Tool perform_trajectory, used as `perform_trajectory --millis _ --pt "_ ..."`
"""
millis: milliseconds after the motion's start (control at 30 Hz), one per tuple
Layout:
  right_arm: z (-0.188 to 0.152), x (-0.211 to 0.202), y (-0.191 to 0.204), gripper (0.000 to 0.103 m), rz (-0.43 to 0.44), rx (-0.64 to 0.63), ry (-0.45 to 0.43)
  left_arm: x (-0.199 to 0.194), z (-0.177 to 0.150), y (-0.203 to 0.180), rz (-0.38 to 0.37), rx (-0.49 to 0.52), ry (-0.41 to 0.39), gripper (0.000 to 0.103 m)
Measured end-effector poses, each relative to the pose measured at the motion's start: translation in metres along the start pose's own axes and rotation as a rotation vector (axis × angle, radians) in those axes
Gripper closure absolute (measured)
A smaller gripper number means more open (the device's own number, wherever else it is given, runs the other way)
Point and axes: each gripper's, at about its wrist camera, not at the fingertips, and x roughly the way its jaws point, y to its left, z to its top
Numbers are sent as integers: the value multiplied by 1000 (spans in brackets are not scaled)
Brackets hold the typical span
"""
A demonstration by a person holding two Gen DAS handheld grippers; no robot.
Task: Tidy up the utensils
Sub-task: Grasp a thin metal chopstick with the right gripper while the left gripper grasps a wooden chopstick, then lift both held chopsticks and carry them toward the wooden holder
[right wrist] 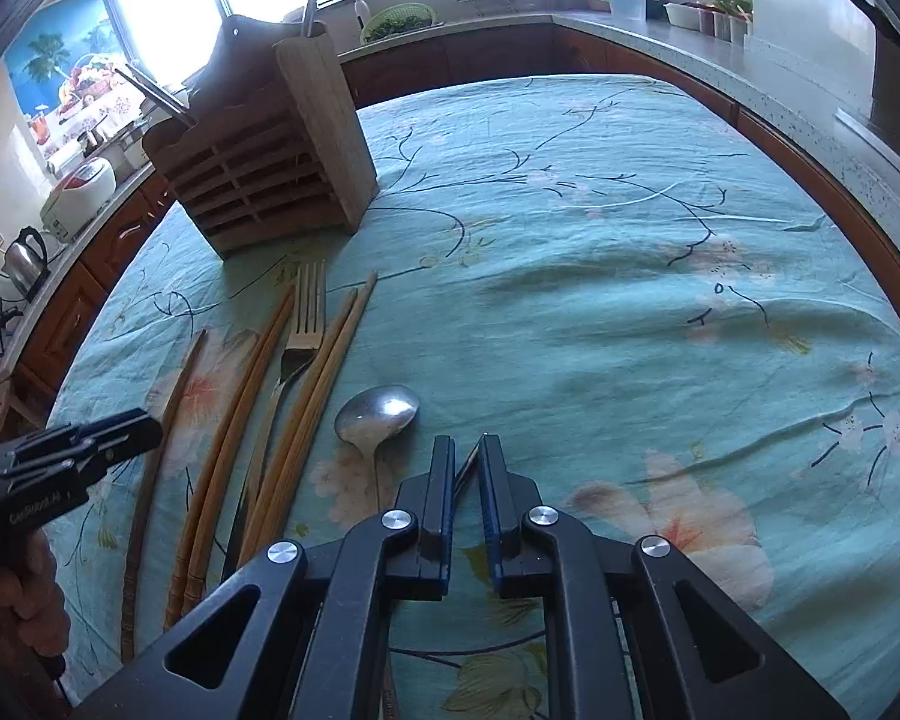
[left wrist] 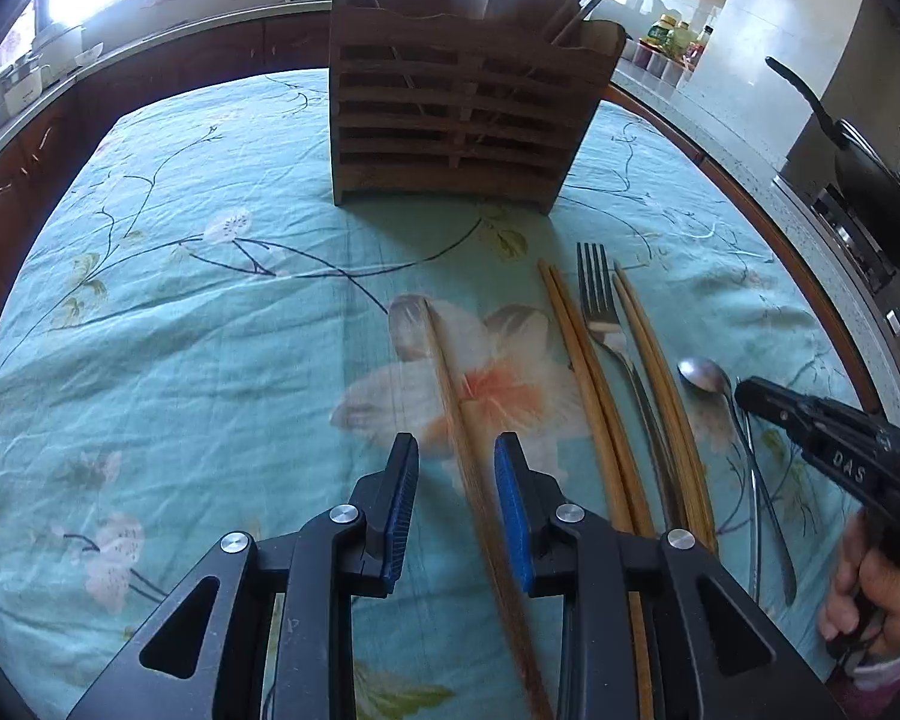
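A teal flowered tablecloth covers the table, and a slatted wooden utensil holder stands at the upper centre of the left wrist view, with a few handles already poking out of its top. Below and right of it lie the utensils in a rough row: a single brown chopstick, a chopstick pair, a steel fork, a second chopstick pair and a spoon at the far right.

The left gripper has its blue-padded jaws partly spread, the single chopstick running up between them (blurred; no pad visibly presses it). The right gripper enters at the right edge of that view, a hand below it.

The right wrist view shows what the other does not: the right gripper has its jaws nearly together, pinching a thin dark handle, with the spoon's bowl just left of the tips; whether that handle belongs to the spoon cannot be told. The left gripper sits at the left edge, a kettle and rice cooker on the counter beyond.

A black pan sits at the right of the left wrist view. The utensils' lower ends are hidden under the gripper bodies.
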Motion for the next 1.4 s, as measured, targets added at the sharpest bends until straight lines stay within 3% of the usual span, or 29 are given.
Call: perform_trajectory --millis 267,333,500,667,1067,1400 --pt "2 8 15 94 -34 -36 -24 35 30 -14 58 60 -17 80" --pt "3 8 12 96 -22 -20 -34 39 31 -17 78 80 -28 95" --pt "8 3 4 99 56 53 -39 33 31 -5 13 34 -21 100" --pt "15 -26 7 100 94 62 -132 -4 23 4 -51 -6 -89 100" --pt "49 -117 26 100 134 27 -389 -137 1 22 -173 -46 -330 100" --pt "68 -164 39 100 161 -12 -516 -196 -17 35 -189 -47 -440 100"
